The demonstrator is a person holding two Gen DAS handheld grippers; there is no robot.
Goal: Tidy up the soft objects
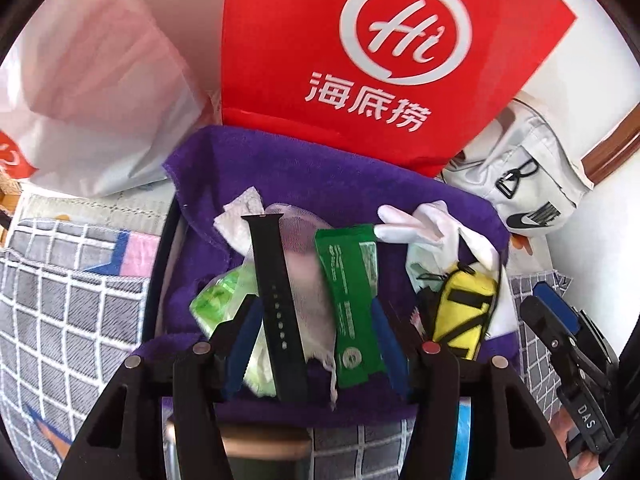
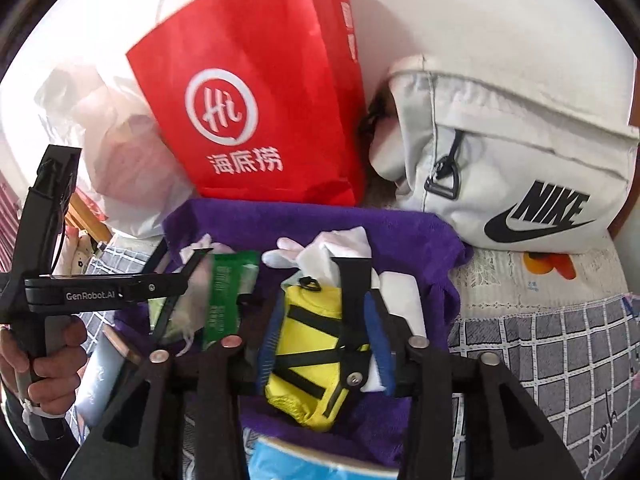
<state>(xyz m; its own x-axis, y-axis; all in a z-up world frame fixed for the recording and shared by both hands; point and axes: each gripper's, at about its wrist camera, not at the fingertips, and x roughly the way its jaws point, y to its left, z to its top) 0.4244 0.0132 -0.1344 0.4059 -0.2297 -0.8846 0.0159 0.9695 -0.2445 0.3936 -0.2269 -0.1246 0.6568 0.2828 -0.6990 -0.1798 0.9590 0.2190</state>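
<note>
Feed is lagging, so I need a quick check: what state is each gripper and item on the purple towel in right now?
Left gripper: open, straddling watch strap and green packet.
Right gripper: open around the yellow pouch.
Watch strap: lying flat, unbuckled.
Green packet: sealed, lying flat.
Yellow pouch: lying on the towel.
White glove: limp, fingers spread.
Purple towel: spread, rumpled.
Red paper bag: upright.

Grey checked bedspread [image 2: 560, 360], purple towel [image 2: 320, 224], red bag [image 2: 248, 80], white bag [image 2: 520, 152]
</note>
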